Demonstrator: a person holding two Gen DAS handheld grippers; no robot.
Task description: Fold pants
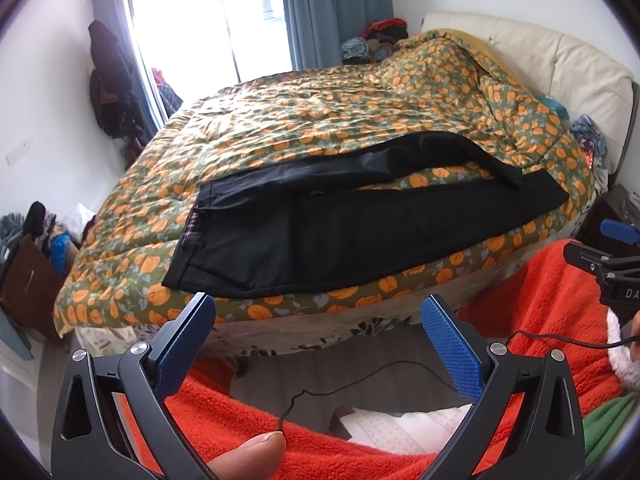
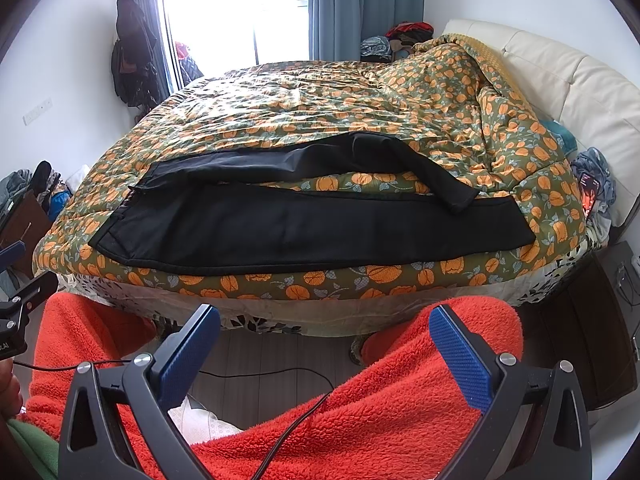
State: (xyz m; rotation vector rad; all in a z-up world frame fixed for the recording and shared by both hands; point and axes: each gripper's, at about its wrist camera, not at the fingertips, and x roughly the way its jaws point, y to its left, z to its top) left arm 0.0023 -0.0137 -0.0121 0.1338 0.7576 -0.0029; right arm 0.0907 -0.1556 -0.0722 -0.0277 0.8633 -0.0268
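The black pants (image 2: 280, 216) lay spread on the bed (image 2: 320, 112), near its front edge, on top of the flowered quilt (image 1: 320, 120). The waist was at the left end of the bed and the legs ran to the right. The nearer leg was flat, and the farther leg curved back so that its cuff rested on the nearer one.

The left gripper (image 1: 316, 320) was in front of the bed, with its blue pads wide apart and nothing between them. The right gripper (image 2: 324, 332) was also in front of the bed, spread apart and empty. Both were apart from the pants.

Between the grippers and the bed were the person's legs in red fleece (image 2: 400, 380), and a thin black cable (image 2: 280, 372) crossed the floor. Behind the bed stood a window (image 2: 240, 8) with blue curtains (image 2: 360, 0). A cream headboard (image 2: 560, 80) closed the bed on the right.
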